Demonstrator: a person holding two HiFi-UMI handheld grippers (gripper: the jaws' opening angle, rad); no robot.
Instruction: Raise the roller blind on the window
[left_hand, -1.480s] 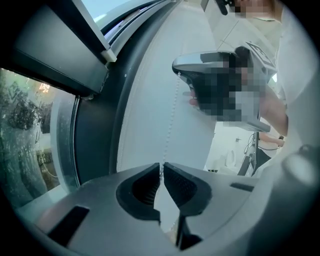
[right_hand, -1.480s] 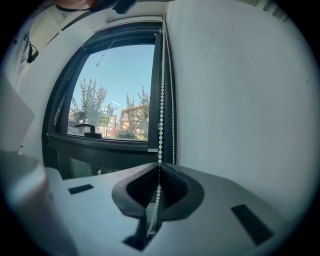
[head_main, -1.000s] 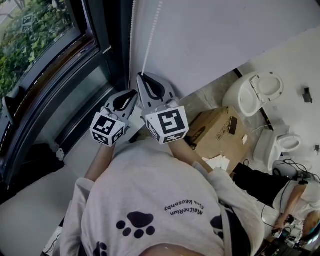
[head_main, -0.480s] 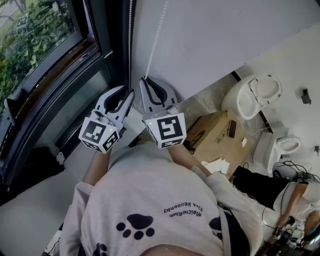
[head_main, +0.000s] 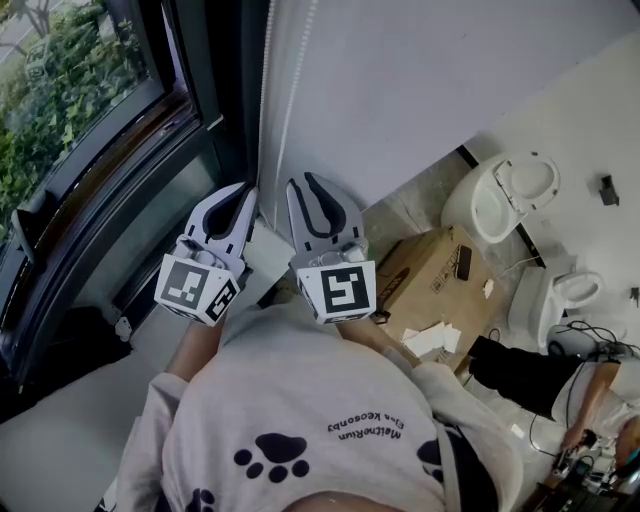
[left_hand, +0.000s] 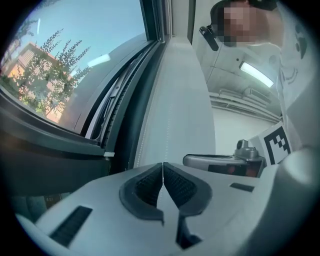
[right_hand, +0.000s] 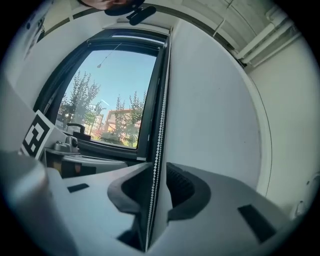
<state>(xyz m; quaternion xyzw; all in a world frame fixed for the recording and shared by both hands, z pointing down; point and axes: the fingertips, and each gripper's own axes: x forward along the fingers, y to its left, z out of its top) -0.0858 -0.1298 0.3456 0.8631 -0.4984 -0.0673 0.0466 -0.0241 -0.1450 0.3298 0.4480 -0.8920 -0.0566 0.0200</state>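
Beside the window frame (head_main: 195, 70), the left gripper (head_main: 247, 192) has just clamped shut on the bead chain (right_hand: 159, 125). The right gripper (head_main: 304, 180), jaws just opened with the chain loose between them, should regrip only after a straight, steady pull.

Jaws of right gripper (right_hand: 159, 172) just opening — bead chain (right_hand: 161, 125) between them, window (right_hand: 115, 95) beyond

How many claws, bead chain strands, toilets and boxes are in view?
White bead chain strands: 2
Grey claws: 2, left claw just closed on a strand, right claw just opening around one
White toilets: 2
Brown cardboard box: 1
Total: 7
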